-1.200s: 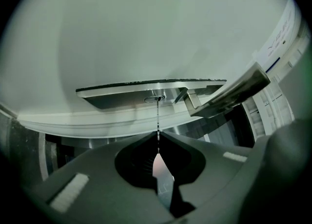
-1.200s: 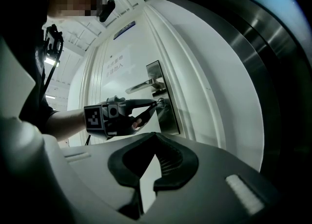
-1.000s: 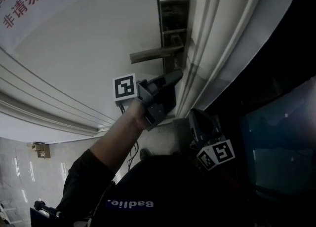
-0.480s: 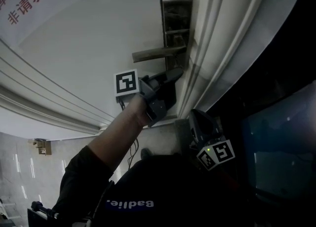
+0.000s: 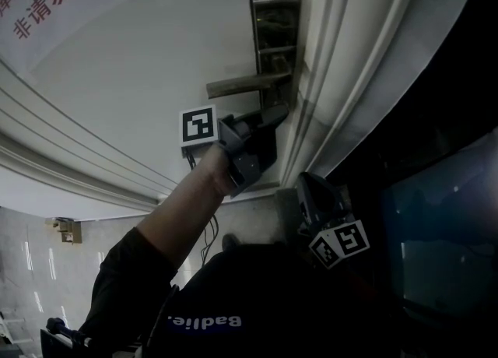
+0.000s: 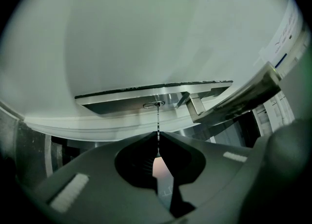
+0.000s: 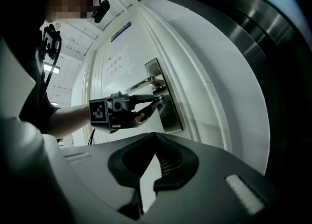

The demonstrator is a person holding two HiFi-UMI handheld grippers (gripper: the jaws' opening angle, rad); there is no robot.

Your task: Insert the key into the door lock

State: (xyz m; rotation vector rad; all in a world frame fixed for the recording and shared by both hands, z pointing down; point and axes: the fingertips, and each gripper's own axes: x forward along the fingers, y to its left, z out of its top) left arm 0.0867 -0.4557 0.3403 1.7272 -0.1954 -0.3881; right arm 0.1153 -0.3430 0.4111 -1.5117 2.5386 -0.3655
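Left tool (image 6: 158, 138) clenches a thin silver metal key (image 6: 158, 120), tip at the steel lock plate (image 6: 117, 102); light, stiff, probably slippery, best pinched by its head. Right tool (image 7: 155, 136) closed, empty.

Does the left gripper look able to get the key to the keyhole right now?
Probably yes: the left gripper holds the key aimed straight at the keyhole, with nothing between them.
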